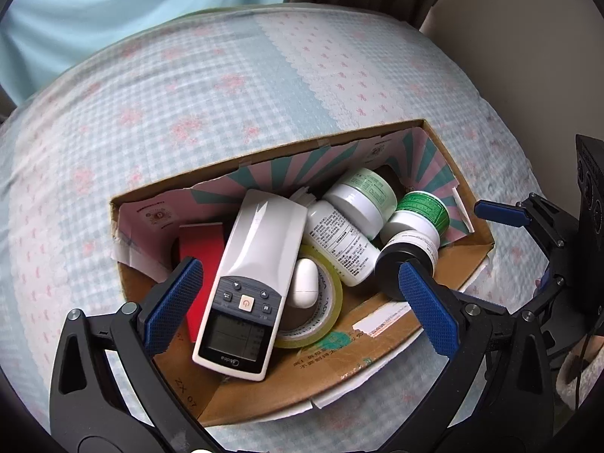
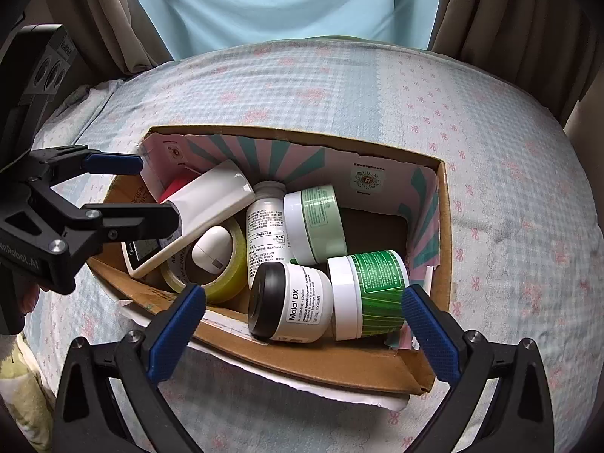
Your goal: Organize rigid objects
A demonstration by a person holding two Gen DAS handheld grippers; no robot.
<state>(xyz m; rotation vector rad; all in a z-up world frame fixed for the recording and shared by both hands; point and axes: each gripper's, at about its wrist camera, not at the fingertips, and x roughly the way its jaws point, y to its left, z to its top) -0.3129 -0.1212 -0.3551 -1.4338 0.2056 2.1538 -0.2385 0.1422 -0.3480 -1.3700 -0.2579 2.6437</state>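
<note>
An open cardboard box (image 1: 381,355) (image 2: 444,204) lies on a bed. In it lie a white remote control (image 1: 249,287) (image 2: 205,196), a red box (image 1: 198,249), a tape roll (image 1: 328,313) (image 2: 230,275) with a small white case (image 1: 305,281) (image 2: 211,248) inside it, a white pill bottle (image 1: 339,241) (image 2: 266,234), a pale green jar (image 1: 362,196) (image 2: 319,222), a dark green jar (image 1: 419,213) (image 2: 372,290) and a black-capped white jar (image 1: 407,260) (image 2: 290,302). My left gripper (image 1: 298,305) is open above the remote. My right gripper (image 2: 305,324) is open above the black-capped jar.
The bed (image 1: 188,105) (image 2: 509,188) has a blue checked cover with pink bows. Curtains (image 2: 113,19) and a light blue sheet (image 2: 283,0) hang behind it. The right gripper (image 1: 528,219) shows at the right of the left view, the left gripper (image 2: 124,188) at the left of the right view.
</note>
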